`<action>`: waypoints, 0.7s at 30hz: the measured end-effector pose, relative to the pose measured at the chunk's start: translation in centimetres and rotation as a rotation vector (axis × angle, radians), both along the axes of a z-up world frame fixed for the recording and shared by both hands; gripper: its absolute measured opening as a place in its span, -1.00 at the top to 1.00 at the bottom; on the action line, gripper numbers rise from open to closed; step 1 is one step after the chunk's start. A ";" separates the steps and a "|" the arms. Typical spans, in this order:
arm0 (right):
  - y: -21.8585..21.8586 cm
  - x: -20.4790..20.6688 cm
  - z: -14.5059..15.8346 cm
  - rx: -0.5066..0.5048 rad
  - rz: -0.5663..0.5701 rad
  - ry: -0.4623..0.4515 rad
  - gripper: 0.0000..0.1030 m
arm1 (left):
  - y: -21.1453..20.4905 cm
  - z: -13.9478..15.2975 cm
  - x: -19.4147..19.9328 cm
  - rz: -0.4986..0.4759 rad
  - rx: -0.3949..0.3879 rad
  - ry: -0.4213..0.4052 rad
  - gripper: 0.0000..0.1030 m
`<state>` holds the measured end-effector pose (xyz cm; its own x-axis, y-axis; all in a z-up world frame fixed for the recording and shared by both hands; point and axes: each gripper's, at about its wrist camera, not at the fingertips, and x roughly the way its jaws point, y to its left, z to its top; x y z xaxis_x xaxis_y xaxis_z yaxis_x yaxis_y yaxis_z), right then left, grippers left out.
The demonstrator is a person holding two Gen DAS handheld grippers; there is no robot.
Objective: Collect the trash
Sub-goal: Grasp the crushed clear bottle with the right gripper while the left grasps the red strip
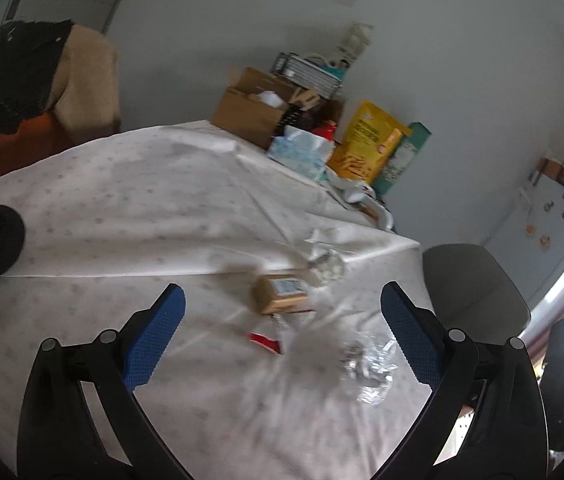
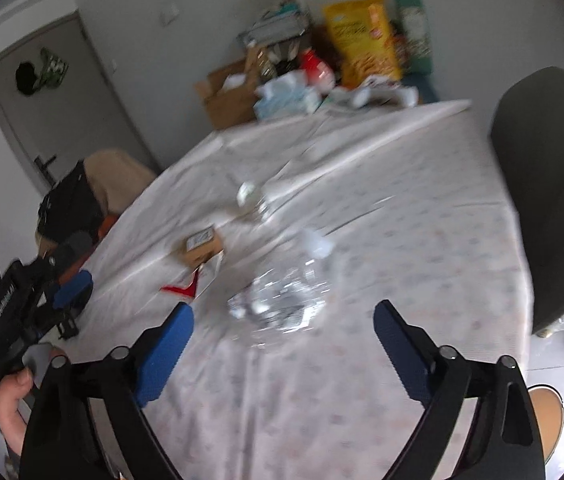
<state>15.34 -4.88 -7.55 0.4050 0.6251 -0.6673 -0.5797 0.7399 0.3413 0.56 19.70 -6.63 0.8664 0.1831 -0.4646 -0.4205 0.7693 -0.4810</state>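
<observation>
From the left wrist, the left claw (image 1: 282, 320) is hanging spread above the desk (image 1: 142, 200), crumpled clear plastic (image 1: 369, 364) lying between its blue pads, holding nothing. An open cardboard box (image 1: 250, 112) is sitting at the far edge, something white inside.

From the right wrist, the right claw (image 2: 283, 330) is gaping wide just short of the crumpled clear plastic (image 2: 282, 300).

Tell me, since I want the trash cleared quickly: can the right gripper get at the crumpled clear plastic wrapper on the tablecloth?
Probably yes. The right gripper is open and empty, and the crumpled clear plastic wrapper lies just ahead of its fingertips on the tablecloth, with nothing between. The small cardboard box sits off to the side.
</observation>
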 end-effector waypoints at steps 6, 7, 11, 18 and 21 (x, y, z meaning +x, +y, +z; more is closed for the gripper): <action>3.6 0.7 -2.0 -0.034 0.040 0.055 -0.55 | 2.4 -1.4 0.0 0.023 -0.031 0.028 -0.89; 4.1 0.9 -2.4 -0.053 0.031 0.056 -0.55 | 2.6 -1.7 0.1 0.022 -0.032 0.038 -0.89; 5.2 2.2 -4.1 -0.109 -0.012 0.080 -0.55 | 2.5 -2.7 1.2 -0.004 -0.040 0.072 -0.88; 6.1 4.4 -5.3 -0.122 -0.028 0.107 -0.68 | 2.2 -4.6 3.1 -0.023 -0.059 0.123 -0.60; 6.6 4.9 -5.3 -0.129 -0.019 0.092 -0.62 | 1.5 -5.3 4.2 -0.050 -0.068 0.151 -0.48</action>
<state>20.26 1.69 -12.89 0.3500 0.5248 -0.7760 -0.5357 0.7917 0.2938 4.79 21.22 -11.93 0.7929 0.1053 -0.6001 -0.4539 0.7591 -0.4666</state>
